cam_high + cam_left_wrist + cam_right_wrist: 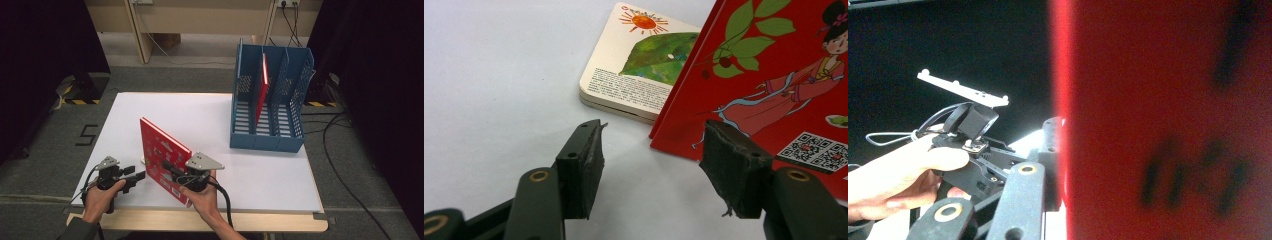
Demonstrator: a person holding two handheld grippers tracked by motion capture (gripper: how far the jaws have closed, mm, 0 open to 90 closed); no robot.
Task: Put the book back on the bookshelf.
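Gripping a red book (162,152) upright on the desk (210,120) with right tongs (172,170); left tongs (137,177) released beside it. Blue rack (267,135) holding another red book (263,85) in its middle slot.

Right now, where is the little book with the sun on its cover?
In the left gripper view the small sun book lies flat on the white table, just behind the lower corner of the upright red book, beyond the left gripper's fingers.
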